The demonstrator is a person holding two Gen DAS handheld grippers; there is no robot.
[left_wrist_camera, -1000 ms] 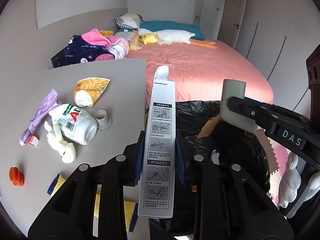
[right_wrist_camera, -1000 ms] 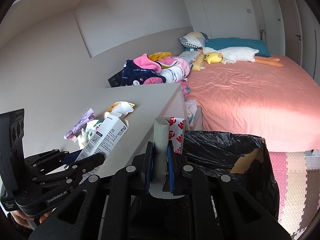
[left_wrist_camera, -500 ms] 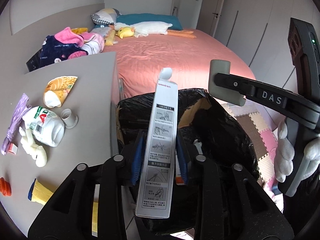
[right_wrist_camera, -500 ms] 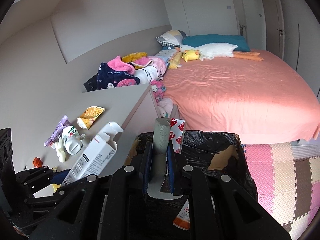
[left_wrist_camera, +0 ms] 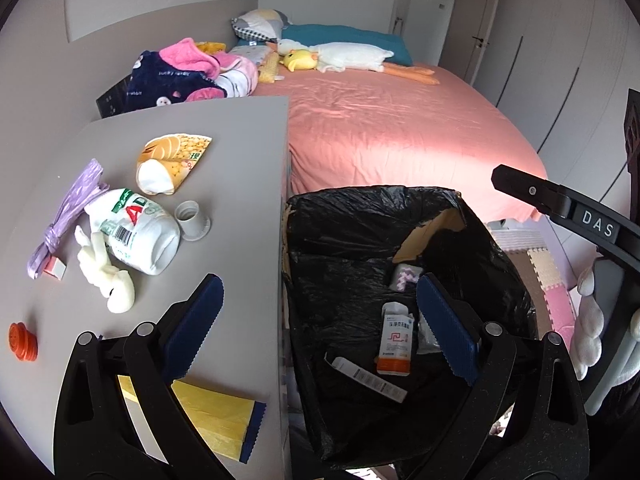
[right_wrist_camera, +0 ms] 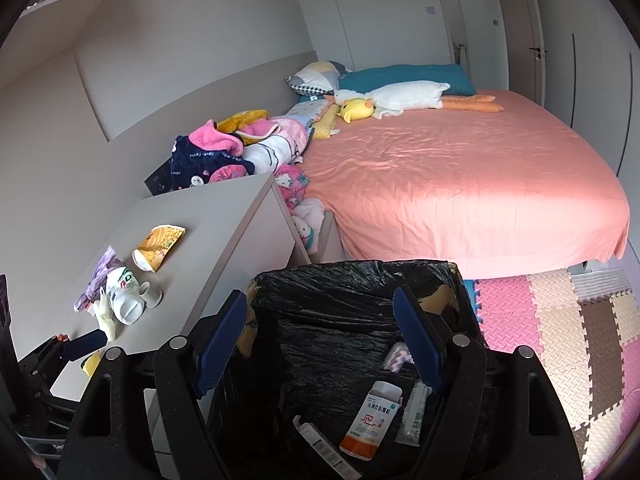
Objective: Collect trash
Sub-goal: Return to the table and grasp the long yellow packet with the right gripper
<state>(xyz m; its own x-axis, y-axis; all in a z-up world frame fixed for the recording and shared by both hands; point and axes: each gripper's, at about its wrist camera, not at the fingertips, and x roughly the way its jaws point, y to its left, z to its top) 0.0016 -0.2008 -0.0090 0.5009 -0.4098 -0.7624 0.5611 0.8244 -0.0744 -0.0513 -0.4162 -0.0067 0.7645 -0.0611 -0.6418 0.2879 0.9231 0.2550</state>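
Left wrist view: the left gripper [left_wrist_camera: 320, 320] is hanging with jaws apart, empty, over the bin [left_wrist_camera: 496, 240]; beside the bin, a light, slippery bottle [left_wrist_camera: 134, 236] is lying, best pinched across its body.

Right wrist view: the right gripper [right_wrist_camera: 320, 340] is gaping, empty, above the bin.
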